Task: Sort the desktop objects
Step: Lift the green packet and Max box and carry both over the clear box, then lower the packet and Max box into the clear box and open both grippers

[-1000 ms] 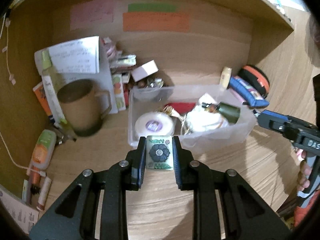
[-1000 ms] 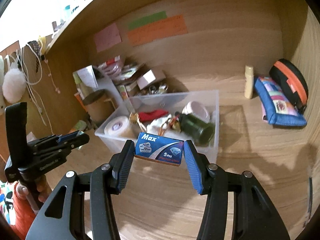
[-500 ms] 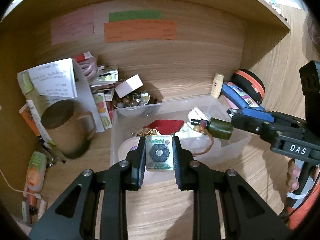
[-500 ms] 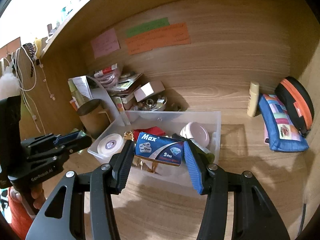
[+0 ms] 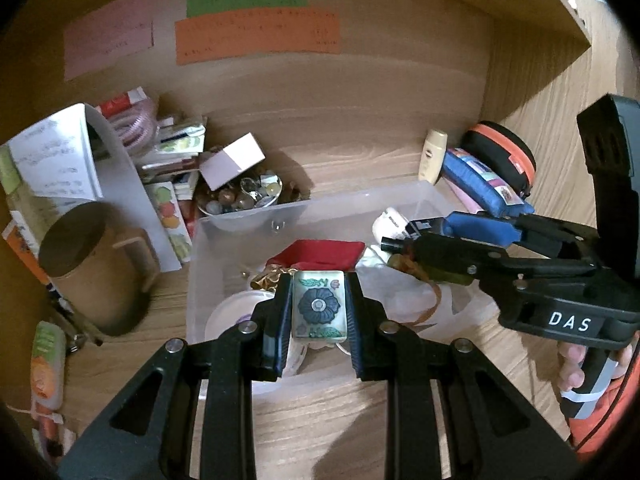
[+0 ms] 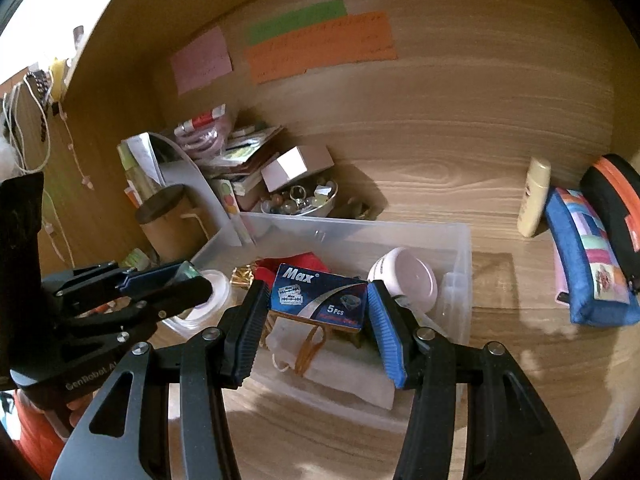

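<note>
My left gripper (image 5: 318, 304) is shut on a small green tile with a dark flower (image 5: 319, 304) and holds it above the clear plastic bin (image 5: 224, 224). My right gripper (image 6: 318, 300) is shut on a blue "Max" razor blade box (image 6: 320, 295), also above the bin (image 6: 460, 240). The right gripper also shows in the left wrist view (image 5: 416, 236), over the bin's right half. The bin holds a red cloth (image 5: 320, 252), a white round tin (image 6: 404, 282), a tape roll (image 6: 212, 284) and a white pouch (image 6: 340, 368).
A brown mug (image 5: 92, 264), papers and small boxes (image 5: 168, 160) and a bowl of beads (image 5: 244, 194) crowd the left back corner. A cream tube (image 6: 534, 196), a blue pouch (image 6: 588, 264) and a black-orange case (image 6: 616, 200) stand at the right. Coloured notes (image 5: 256, 32) hang on the back wall.
Both grippers have moved forward and now hang over the bin, each with its object still held. The right gripper has come closer to the left one.
</note>
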Motion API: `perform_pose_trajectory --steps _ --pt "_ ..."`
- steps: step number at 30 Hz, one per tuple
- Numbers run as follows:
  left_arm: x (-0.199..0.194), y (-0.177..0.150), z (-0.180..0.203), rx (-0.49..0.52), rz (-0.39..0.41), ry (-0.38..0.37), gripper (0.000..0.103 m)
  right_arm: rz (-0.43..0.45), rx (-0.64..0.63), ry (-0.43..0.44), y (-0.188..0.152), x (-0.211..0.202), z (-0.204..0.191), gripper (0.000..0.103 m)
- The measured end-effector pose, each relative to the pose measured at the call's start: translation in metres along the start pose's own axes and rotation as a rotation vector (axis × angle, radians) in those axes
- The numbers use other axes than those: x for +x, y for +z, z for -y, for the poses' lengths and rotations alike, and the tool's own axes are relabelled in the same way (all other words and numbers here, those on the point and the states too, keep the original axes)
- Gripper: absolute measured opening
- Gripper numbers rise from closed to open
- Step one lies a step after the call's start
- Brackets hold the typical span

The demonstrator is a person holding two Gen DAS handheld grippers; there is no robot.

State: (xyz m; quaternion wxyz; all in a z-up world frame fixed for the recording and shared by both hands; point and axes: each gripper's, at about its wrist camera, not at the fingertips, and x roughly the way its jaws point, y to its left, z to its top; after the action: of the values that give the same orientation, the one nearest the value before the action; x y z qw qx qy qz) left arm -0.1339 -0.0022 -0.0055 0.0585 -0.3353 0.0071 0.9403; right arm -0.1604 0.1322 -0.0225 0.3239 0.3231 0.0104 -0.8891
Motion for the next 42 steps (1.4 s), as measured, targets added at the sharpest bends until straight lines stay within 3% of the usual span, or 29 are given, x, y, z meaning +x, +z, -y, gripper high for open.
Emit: perform_pose_trajectory --steps 25,32,36,42 --pt "0.048 0.001 -0.002 0.007 -0.055 -0.033 0.024 -0.019 -0.043 -0.069 -0.004 0.032 0.003 0.049" --pt "0.048 0.0 -0.003 0.004 -0.052 -0.043 0.024 -0.006 -0.044 -0.057 -0.005 0.027 0.002 0.058" --pt "0.047 0.001 -0.004 -0.005 -0.049 -0.05 0.028 0.012 -0.038 -0.046 -0.004 0.022 0.003 0.06" --pt "0.039 0.003 -0.005 -0.013 -0.031 -0.052 0.043 0.03 -0.021 -0.044 -0.003 0.015 0.006 0.067"
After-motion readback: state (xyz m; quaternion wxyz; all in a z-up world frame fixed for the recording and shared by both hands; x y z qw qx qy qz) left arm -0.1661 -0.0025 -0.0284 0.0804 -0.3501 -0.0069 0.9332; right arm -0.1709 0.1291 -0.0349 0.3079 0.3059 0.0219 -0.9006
